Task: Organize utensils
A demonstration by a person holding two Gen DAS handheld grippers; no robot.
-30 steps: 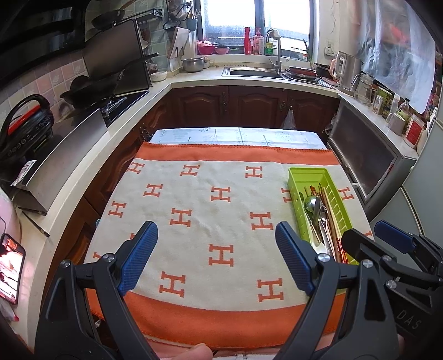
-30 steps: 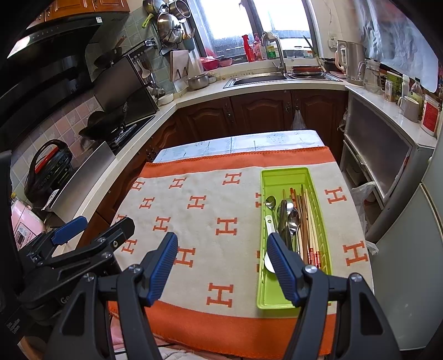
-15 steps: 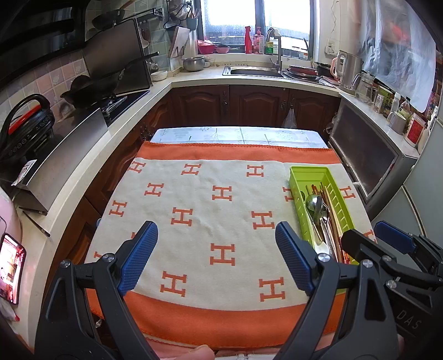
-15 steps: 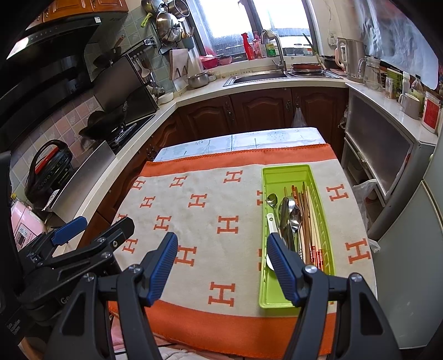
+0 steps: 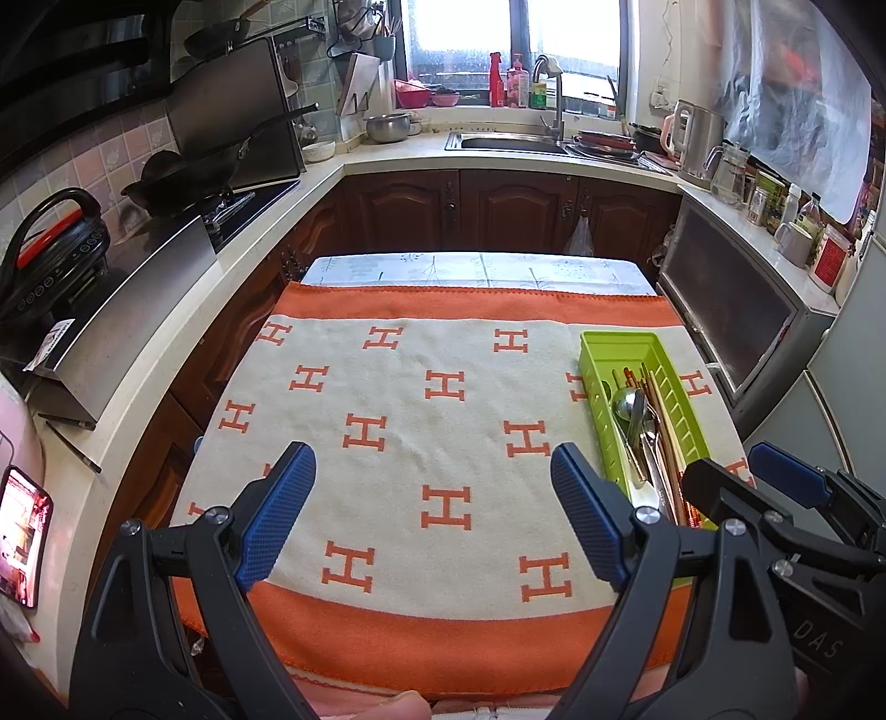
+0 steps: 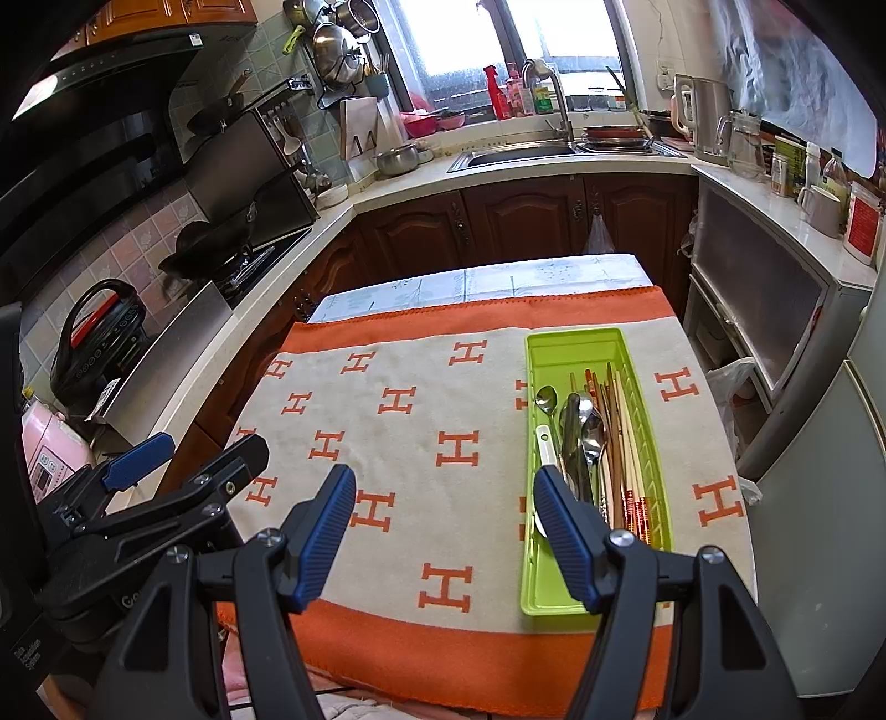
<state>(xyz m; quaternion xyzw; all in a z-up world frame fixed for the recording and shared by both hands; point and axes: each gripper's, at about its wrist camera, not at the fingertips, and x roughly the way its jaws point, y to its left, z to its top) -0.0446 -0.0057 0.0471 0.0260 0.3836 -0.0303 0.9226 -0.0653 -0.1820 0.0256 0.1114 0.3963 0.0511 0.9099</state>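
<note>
Daylight pours through the window [image 5: 515, 50] at the top centre, blown out to white glare. The cloth [image 5: 443, 415] is evenly lit and sharp. Fisheye bending curves the edges; corners fall black.

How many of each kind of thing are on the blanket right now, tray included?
Green tray: 1
Metal spoons: at least 3, overlapping, so the exact count is unclear
White-handled utensil: 1
Chopsticks: a bundle, too overlapped to count
Total: 1 tray, all visible utensils inside it, none loose on the blanket
</note>
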